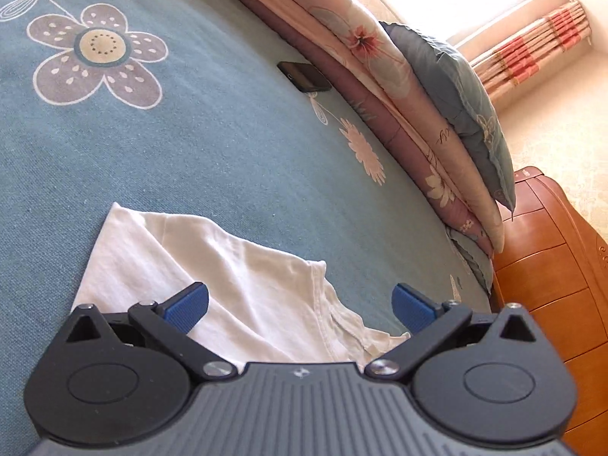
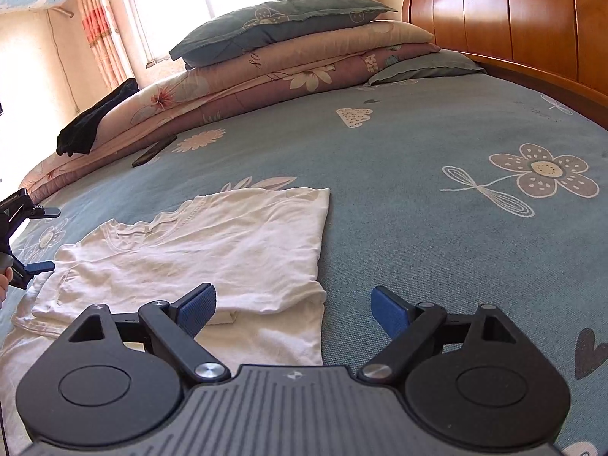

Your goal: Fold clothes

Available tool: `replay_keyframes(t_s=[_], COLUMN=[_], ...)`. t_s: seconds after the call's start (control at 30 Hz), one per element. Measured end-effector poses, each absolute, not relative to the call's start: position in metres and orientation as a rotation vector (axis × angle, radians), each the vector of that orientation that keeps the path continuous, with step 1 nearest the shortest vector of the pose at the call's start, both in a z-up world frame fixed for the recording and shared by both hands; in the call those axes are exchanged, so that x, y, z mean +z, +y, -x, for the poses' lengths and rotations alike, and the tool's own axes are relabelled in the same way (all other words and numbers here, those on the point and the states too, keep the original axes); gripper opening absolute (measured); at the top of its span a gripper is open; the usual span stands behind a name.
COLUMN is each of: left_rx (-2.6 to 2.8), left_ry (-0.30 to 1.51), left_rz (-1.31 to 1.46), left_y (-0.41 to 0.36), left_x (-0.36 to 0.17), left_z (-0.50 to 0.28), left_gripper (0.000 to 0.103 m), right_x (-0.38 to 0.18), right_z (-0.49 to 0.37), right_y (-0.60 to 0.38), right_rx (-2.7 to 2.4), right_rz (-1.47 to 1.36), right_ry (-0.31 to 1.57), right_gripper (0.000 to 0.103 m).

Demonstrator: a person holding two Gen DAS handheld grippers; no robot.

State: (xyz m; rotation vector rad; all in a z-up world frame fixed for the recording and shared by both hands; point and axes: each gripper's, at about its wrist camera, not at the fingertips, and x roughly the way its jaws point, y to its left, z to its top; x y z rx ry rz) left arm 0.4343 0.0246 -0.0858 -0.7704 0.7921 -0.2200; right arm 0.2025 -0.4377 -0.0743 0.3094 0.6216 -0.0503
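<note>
Lying flat on the blue flowered bedsheet (image 2: pixel 399 159), the white T-shirt (image 2: pixel 212 243) is partly folded: one side is turned over the body, and its collar shows near the far left part of the cloth. Taking the T-shirt as landmark, the right hand-held gripper (image 2: pixel 293 313) hangs over its near right corner with the jaws wide apart; the left blue pad is above the cloth and the right pad is above the bare bedsheet, and nothing is pressed between them. The left hand-held gripper (image 2: pixel 41 238) stands at the left edge of the T-shirt, seen from the side in the right wrist view, also with the jaws spread and empty. In the left wrist view this left hand-held gripper (image 1: pixel 300 306) is over the collar part of the T-shirt (image 1: pixel 212 281), pads apart, holding nothing. Beyond the T-shirt, well apart from it, a dark phone (image 2: pixel 154 151) lies on the bedsheet just beside the stack of folded quilts (image 2: pixel 243 79). A blue pillow (image 2: pixel 281 19) rests on top of the quilts, and a black garment (image 2: pixel 97 117) hangs over their left end. To the right of the T-shirt, far off, the wooden headboard (image 2: pixel 513 15) closes the bed.
</note>
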Motion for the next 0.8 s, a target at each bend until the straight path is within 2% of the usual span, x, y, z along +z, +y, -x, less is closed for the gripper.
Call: replay_keyframes(t_s=[0.1,0.23,0.43,0.63,0.8], left_rx=[-0.274,-0.247,-0.227,-0.347,-0.399], left_ry=[0.78,0.86,0.832,0.864,0.938], left_rz=[0.765,0.687,0.668,0.607,0.612], left_y=[0.016,0.001,-0.008,-0.013,-0.032], left_x=[-0.086,-0.099,-0.094,-0.073,-0.089], left_z=[-0.448,-0.474,-0.495,-0.484,-0.487], left_gripper=[0.102,0.102,0.102,0.101,0.101], right_x=[-0.078,-0.084,-0.086,-0.087,-0.089], right_z=[-0.206,-0.212,-0.217,-0.218,-0.218], right_y=[-0.433,-0.423,-0.41,-0.41,-0.409], right_rx=[-0.038,-0.039,-0.034,-0.029,-0.026], right_rz=[-0.301,-0.243,-0.183,-0.184,-0.182], right_ry=[0.638,0.662,0.666,0.669,0.677], right_gripper=[0.092,0.092,0.092,0.092,0.092])
